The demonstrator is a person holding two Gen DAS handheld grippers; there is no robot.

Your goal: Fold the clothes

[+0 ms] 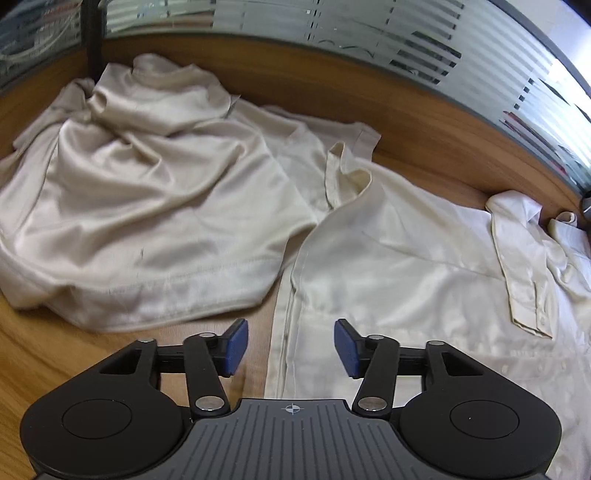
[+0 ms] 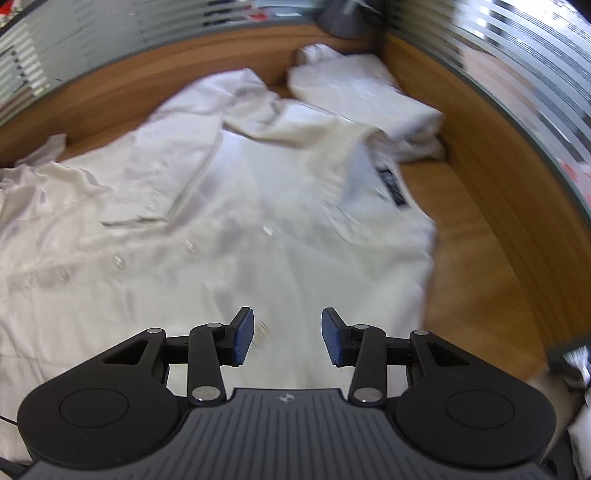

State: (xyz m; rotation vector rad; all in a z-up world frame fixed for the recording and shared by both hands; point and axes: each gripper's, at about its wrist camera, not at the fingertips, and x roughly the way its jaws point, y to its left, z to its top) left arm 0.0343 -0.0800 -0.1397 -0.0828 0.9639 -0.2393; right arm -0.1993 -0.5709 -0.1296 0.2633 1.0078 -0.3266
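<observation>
A cream button shirt lies spread on the wooden table, its sleeve cuff folded across the body. My left gripper is open and empty, just above the shirt's left hem edge. In the right wrist view the same shirt lies flat with its buttons up and its collar label at the right. My right gripper is open and empty over the shirt's front. That view is blurred.
A crumpled beige garment lies heaped to the left of the shirt. A folded white garment lies at the table's far corner. A raised wooden rim and striped glass panels bound the table.
</observation>
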